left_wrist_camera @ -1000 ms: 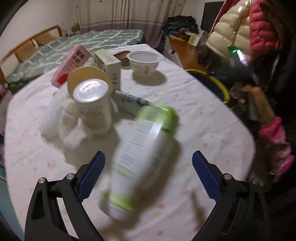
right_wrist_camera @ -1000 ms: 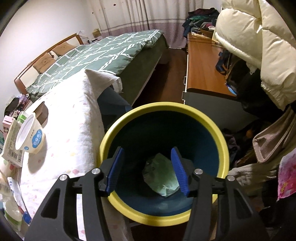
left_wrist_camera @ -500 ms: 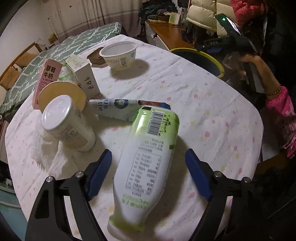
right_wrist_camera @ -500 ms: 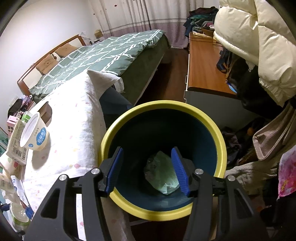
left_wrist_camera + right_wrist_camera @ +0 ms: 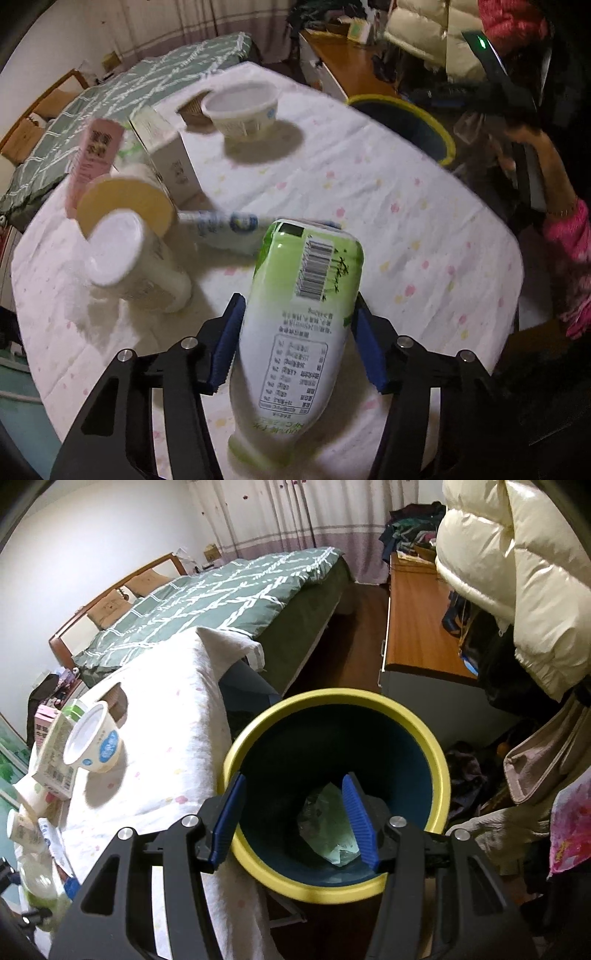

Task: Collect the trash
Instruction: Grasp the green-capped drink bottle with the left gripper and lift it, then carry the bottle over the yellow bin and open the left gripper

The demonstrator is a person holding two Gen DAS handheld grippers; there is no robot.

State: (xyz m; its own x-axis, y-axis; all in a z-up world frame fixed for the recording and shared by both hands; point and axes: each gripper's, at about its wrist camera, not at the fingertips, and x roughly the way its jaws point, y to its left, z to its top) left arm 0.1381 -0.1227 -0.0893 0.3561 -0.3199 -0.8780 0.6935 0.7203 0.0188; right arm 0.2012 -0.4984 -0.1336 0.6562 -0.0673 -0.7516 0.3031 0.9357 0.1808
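My left gripper (image 5: pixel 293 339) is shut on a green and white plastic bottle (image 5: pixel 295 325) lying on the table, its blue pads pressed on both sides. My right gripper (image 5: pixel 295 821) is open and empty above the yellow-rimmed dark bin (image 5: pixel 439 771), which holds a crumpled pale green wrapper (image 5: pixel 332 830). The bin also shows in the left wrist view (image 5: pixel 436 129) past the table's far right edge.
On the flowered tablecloth (image 5: pixel 406 229) stand a white cup with foil lid (image 5: pixel 125 266), a yellow-lidded tub (image 5: pixel 125 203), a pink carton (image 5: pixel 96 155), a white carton (image 5: pixel 166 155), a lying tube (image 5: pixel 221 225) and a white bowl (image 5: pixel 240 110). A bed (image 5: pixel 221 590) and wooden desk (image 5: pixel 417 627) lie beyond.
My left gripper closed its fingers onto the green bottle after moving forward over it. My right gripper stayed open above the bin, shifting only slightly.
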